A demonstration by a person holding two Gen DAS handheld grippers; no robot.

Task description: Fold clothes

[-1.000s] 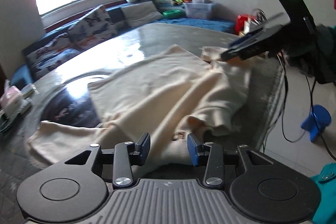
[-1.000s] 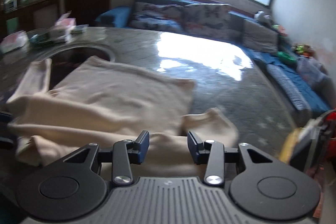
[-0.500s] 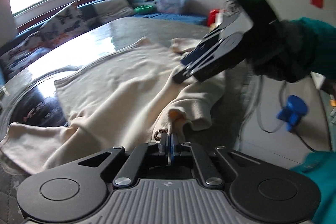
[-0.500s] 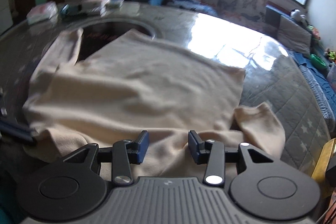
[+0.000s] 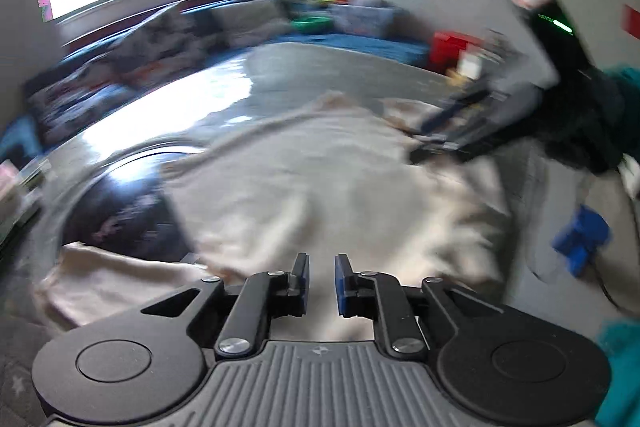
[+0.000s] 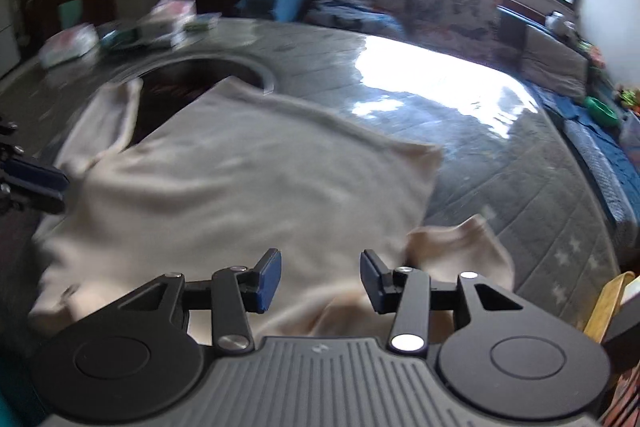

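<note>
**Cream garment spread on the table**

A cream, soft-looking garment [image 6: 248, 187] lies spread mostly flat on the grey table, body broad and lightly rumpled. One sleeve [image 6: 108, 119] trails toward the far left over a dark round inset; the other sleeve [image 6: 460, 251] lies bunched at the near right.

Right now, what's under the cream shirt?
The cream shirt lies on the grey table. Its far left part overlaps a dark round inset in the tabletop. Whatever else lies beneath the cloth is covered. Both claws are open above it.
</note>
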